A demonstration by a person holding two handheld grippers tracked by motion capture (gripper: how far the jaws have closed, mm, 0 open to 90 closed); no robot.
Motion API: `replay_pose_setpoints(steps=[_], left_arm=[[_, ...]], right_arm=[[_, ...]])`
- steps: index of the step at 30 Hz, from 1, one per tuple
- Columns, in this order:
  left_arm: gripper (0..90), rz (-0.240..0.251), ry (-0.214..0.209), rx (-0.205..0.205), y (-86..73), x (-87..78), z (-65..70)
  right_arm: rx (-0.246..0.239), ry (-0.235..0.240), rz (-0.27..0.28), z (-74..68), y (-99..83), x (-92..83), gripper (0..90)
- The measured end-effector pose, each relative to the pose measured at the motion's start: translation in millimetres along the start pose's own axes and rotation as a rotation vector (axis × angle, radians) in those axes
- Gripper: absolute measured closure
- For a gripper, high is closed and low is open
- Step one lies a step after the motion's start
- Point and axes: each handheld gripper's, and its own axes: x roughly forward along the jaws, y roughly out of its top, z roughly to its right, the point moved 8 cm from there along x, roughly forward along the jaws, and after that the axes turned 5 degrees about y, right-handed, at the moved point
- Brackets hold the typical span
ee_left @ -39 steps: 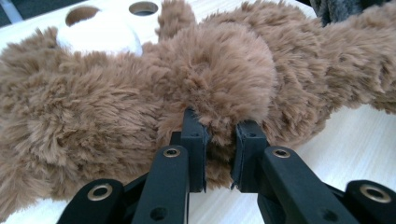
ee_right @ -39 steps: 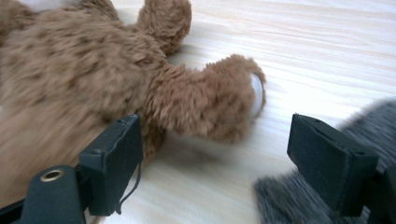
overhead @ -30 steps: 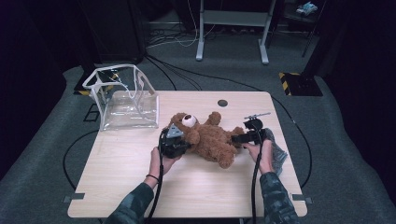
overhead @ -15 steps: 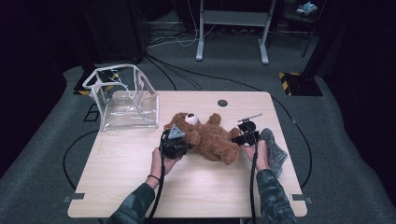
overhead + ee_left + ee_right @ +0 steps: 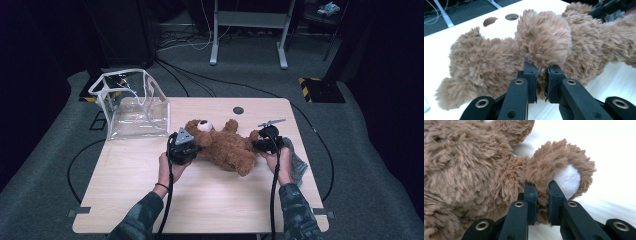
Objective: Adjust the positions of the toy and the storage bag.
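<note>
A brown teddy bear (image 5: 226, 146) lies on its back across the middle of the wooden table (image 5: 210, 200), head toward the left. My left gripper (image 5: 195, 149) is at its head end. In the left gripper view that gripper (image 5: 541, 72) is shut on a tuft of the bear's fluffy limb (image 5: 544, 40), and its jaws have just tightened a little. My right gripper (image 5: 257, 145) is at the bear's legs. In the right gripper view this gripper (image 5: 541, 187) pinches the furry edge of a foot with a white sole (image 5: 567, 178), its jaws having just closed on it.
A clear plastic bag with white trim (image 5: 135, 107) stands open at the back left of the table. A round cable hole (image 5: 238, 110) and a small grey metal piece (image 5: 271, 122) lie behind the bear. A grey crumpled item (image 5: 298, 164) sits by the right edge.
The right gripper has slid slightly left onto the bear's foot, and its jaws went from open to shut on it. The left gripper has stayed on the bear.
</note>
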Motion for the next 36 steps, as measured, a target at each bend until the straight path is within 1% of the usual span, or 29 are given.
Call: replay_pose_setpoints(steps=[2,5,6,7,11,12,13,15,18,19,20,21,22,25,26,27,28,34,35,36], left_arm=[[81.7,0.011,0.006,-0.004,3.4,-0.1,-3.4],[81.8,0.023,0.013,0.002,9.7,0.1,-8.1],[81.8,0.024,0.014,0.01,12.1,0.1,-9.5],[81.9,0.026,0.016,0.014,14.7,0.5,-10.9],[81.9,0.036,0.021,0.03,26.3,2.7,-14.3],[81.9,0.042,0.026,0.029,29.3,4.0,-15.0],[82.0,0.038,0.032,0.036,31.9,4.8,-16.2],[82.1,0.041,0.032,0.046,37.5,6.9,-17.9],[82.2,0.042,0.034,0.044,44.7,10.0,-20.4],[82.2,0.045,0.042,0.044,46.6,11.4,-21.4],[82.3,0.045,0.038,0.046,48.2,12.3,-22.7],[82.3,0.043,0.042,0.051,49.4,12.9,-24.1],[82.3,0.04,0.039,0.044,50.4,13.3,-25.1],[82.3,0.046,0.042,0.031,53.6,15.6,-29.1],[82.4,0.048,0.048,0.038,54.2,16.0,-30.2],[82.4,0.039,0.05,0.045,54.0,16.5,-30.6],[82.4,0.039,0.052,0.047,54.0,18.1,-31.3],[82.6,0.021,0.054,0.046,53.9,23.4,-35.1],[82.6,0.012,0.052,0.05,53.9,25.3,-34.9],[82.6,0.016,0.058,0.056,54.5,27.0,-35.5]], right_arm=[[-0.009,-0.016,0.026,0.0,3.6,-7.3,81.1],[-0.018,-0.038,0.063,0.3,7.8,-19.6,81.1],[-0.01,-0.044,0.074,-0.2,8.6,-24.3,81.1],[-0.018,-0.049,0.088,0.3,9.9,-28.6,81.2],[-0.018,-0.074,0.121,-0.7,11.6,-46.7,81.3],[-0.025,-0.082,0.137,-0.1,12.5,-50.7,81.4],[-0.027,-0.091,0.144,-0.1,12.7,-55.0,81.4],[-0.032,-0.1,0.162,-0.7,13.5,-62.4,81.5],[-0.03,-0.119,0.182,-2.9,13.2,-72.0,81.5],[-0.026,-0.125,0.186,-4.1,12.8,-74.7,81.6],[-0.029,-0.127,0.195,-5.8,12.5,-77.1,81.6],[-0.039,-0.129,0.192,-6.8,11.5,-79.3,81.7],[-0.033,-0.133,0.202,-8.4,11.3,-81.3,81.8],[-0.04,-0.136,0.217,-13.8,9.0,-87.0,82.0],[-0.048,-0.136,0.217,-15.5,8.3,-88.4,82.0],[-0.052,-0.138,0.226,-16.8,8.2,-89.8,82.1],[-0.05,-0.137,0.227,-18.8,7.3,-90.9,82.1],[-0.058,-0.133,0.223,-27.8,0.0,-91.5,82.4],[-0.057,-0.135,0.225,-29.1,-1.4,-91.4,82.5],[-0.06,-0.137,0.225,-30.2,-2.9,-91.8,82.5]])
